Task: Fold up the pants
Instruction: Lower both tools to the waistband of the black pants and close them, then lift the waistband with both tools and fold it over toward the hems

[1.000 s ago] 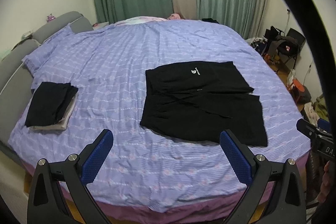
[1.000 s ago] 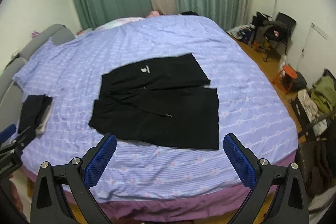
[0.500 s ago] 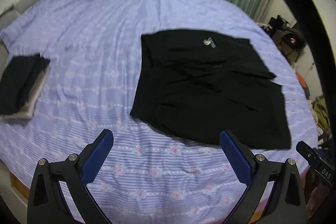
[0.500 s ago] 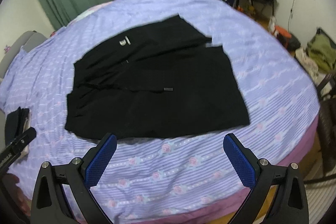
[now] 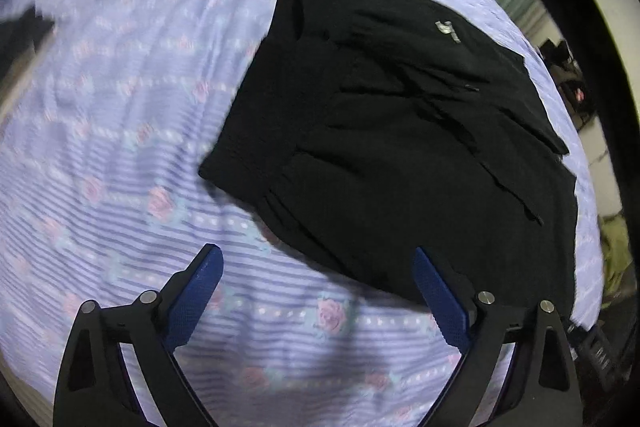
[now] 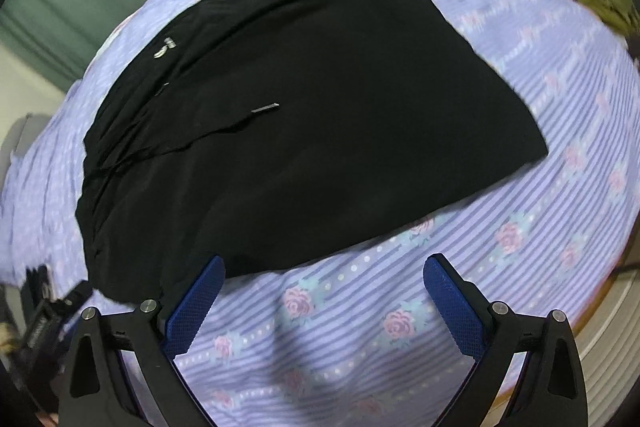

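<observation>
On a bed [image 5: 120, 107] with a lilac rose-print sheet, black pants [image 5: 400, 131] lie spread flat and unfolded, now filling both wrist views after the two tools swept in from the near edge over the past second. The approach is nearly done; the first fold has not begun. The left tool [image 5: 318, 291] hangs wide open and empty just short of the near waistband corner. The right tool [image 6: 324, 297], equally wide and empty, hovers at the near hem of the pants [image 6: 304, 115], its left finger [image 6: 196, 303] close to the cloth.
</observation>
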Available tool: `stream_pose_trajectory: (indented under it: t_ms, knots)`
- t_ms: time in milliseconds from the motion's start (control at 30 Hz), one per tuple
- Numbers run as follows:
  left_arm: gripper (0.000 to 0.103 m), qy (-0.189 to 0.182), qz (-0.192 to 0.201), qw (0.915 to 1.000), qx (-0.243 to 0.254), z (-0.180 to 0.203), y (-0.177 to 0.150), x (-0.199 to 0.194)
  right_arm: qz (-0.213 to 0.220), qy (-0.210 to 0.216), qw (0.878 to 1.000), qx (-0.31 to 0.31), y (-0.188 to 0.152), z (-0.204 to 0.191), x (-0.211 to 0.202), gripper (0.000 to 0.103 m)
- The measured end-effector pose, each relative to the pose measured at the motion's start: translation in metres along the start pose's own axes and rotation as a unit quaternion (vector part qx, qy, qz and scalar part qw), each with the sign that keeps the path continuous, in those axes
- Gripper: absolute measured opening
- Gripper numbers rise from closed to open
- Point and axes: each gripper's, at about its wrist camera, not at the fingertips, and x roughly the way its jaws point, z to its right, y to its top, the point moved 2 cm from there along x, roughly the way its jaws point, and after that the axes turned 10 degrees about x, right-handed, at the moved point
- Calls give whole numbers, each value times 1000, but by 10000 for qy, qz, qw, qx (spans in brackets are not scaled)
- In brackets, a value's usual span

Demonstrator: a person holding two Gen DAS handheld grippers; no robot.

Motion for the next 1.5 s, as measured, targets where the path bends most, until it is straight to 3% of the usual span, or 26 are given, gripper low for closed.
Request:
stream_pose_trajectory:
  t_ms: [267, 367, 400, 433, 533, 600, 633, 700, 733, 1067, 1267, 1500]
  knots:
    - [88, -332, -287, 9987, -258, -1, 6, 39, -1, 95, 9994, 328, 13, 14, 22, 98]
    - [78, -398, -252, 9988, -165, 2, 16, 45, 174, 29, 9991, 388, 25, 16, 28, 97]
    - [70, -355, -245, 9990, -117, 4, 17, 48, 230, 8, 9989, 404, 29, 16, 29, 97]
    - [54, -308, -233, 9992, -86, 5, 19, 48, 305, -21, 9987, 401, 33, 16, 30, 97]
    - [22, -223, -181, 9996, -21, 10, 25, 45, 514, -233, 9979, 321, 48, 15, 35, 81]
    - [13, -215, -116, 9997, 76, 15, 26, 40, 659, -437, 9964, 298, 57, 16, 35, 56]
    - [11, -203, -84, 9997, 137, 17, 26, 36, 691, -476, 9961, 261, 62, 15, 35, 48]
    - [10, -128, -28, 9997, 214, 20, 26, 28, 685, -491, 9964, 111, 68, 12, 31, 11]
    - [9, -82, 16, 9996, 252, 21, 25, 23, 679, -458, 9966, 71, 70, 16, 28, 9]
    - [8, 326, 440, 9981, 298, 29, 20, -32, 1058, 14, 9918, -720, 61, 5, -78, 4]
    - [8, 535, 540, 9967, 270, 35, 8, -68, 1026, 297, 9871, -1192, 64, -8, -122, 4]
    - [8, 634, 582, 9962, -143, 41, -2, -97, 1085, 458, 9808, -1557, 77, -1, -158, 3]
